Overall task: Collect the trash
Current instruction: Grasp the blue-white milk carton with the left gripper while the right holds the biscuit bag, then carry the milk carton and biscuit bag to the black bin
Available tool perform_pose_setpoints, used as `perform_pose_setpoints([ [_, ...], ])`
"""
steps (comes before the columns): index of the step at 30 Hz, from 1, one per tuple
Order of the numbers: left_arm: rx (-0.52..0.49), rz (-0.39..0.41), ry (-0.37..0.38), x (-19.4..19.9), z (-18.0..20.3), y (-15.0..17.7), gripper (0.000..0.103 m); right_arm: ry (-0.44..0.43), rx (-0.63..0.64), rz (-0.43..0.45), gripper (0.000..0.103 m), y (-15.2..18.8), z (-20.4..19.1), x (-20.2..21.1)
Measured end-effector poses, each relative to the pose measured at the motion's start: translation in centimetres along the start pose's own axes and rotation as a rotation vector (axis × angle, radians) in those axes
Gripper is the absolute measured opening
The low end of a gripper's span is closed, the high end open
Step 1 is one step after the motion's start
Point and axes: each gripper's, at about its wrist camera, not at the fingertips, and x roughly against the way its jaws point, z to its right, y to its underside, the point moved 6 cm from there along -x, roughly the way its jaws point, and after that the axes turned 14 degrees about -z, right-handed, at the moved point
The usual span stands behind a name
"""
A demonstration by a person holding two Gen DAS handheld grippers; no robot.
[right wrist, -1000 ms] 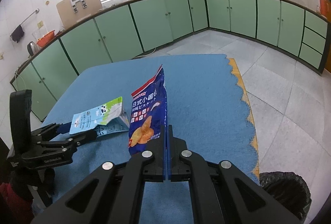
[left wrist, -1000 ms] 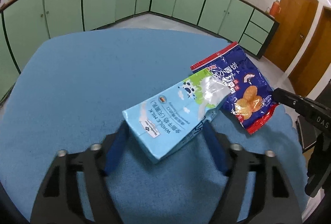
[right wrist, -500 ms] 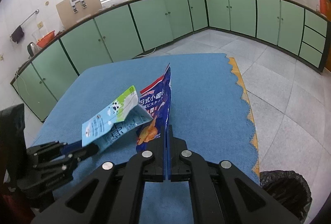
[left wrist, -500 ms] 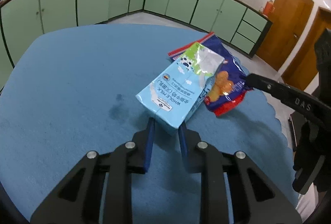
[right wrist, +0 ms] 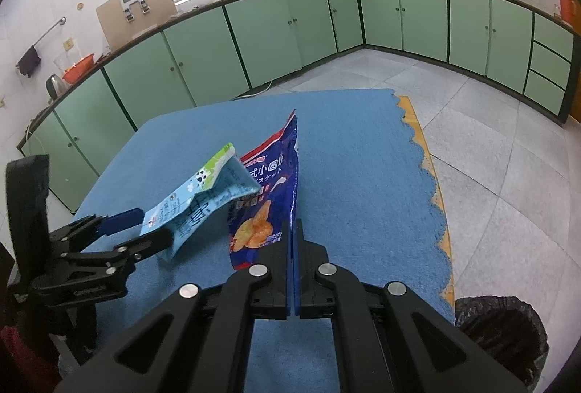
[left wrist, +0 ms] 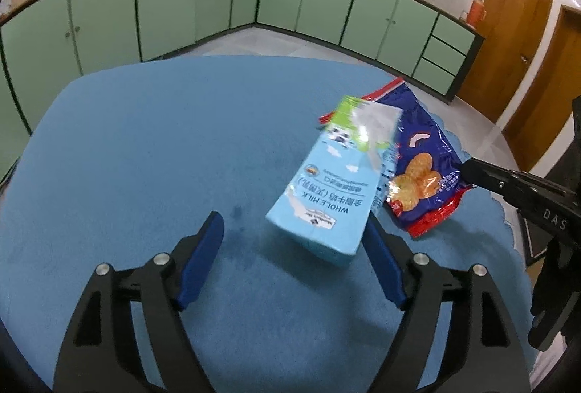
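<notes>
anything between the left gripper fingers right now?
Yes: the milk carton's bottom end, near the right-hand finger, in the left wrist view. Otherwise bare blue tablecloth.

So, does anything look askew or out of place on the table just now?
The crumpled milk carton sits askew, its top tilted up beside the snack bag, its base between the left gripper's wide-open fingers, ungripped.

Milk carton (left wrist: 328, 189) top motion-blurred, covers snack bag's (left wrist: 421, 157) left part; bin (right wrist: 504, 338) cut by frame's bottom-right corner.
</notes>
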Motion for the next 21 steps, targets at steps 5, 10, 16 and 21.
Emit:
perform_pose_setpoints([
  [5,0.006,-0.014,0.029,-0.8,0.5,-0.2,0.058,0.002,0.0,-0.002,0.001,0.1,0.0,0.0],
  [10,0.017,0.007,0.025,-0.6,1.6,0.0,0.047,0.002,-0.001,-0.003,0.001,0.2,0.1,0.0],
  [16,0.05,0.044,-0.015,0.6,1.8,0.3,0.046,0.001,0.002,-0.002,0.001,0.2,0.1,0.0],
  [21,0.068,0.054,-0.048,1.5,1.9,0.7,0.046,0.001,0.003,0.0,0.001,0.2,0.0,0.2],
])
